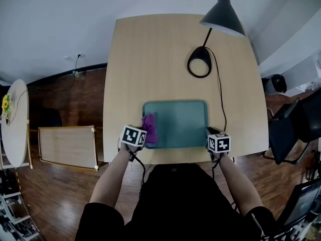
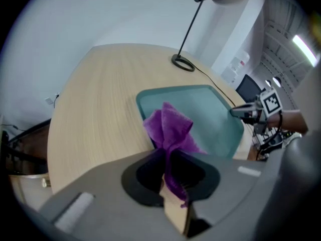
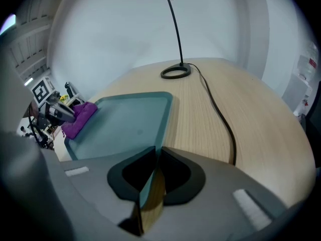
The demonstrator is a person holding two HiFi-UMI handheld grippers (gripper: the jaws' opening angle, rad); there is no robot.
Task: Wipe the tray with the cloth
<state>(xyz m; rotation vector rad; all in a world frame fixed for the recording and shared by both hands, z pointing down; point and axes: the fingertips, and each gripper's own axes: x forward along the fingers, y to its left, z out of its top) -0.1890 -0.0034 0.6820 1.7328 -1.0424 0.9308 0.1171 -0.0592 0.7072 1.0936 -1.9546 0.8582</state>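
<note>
The left tongs clench the cloth over the tray; the right tongs grip its far rim (steadying it). Advise pressing the cloth flat and sweeping toward the right tongs.

Purple cloth, teal tray, pale wood-grain table, black lamp

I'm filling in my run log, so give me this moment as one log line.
left gripper: shut on cloth | cloth: at tray left edge | right gripper: shut on tray's right edge

Black shirt, black-and-white marker cubes
</note>
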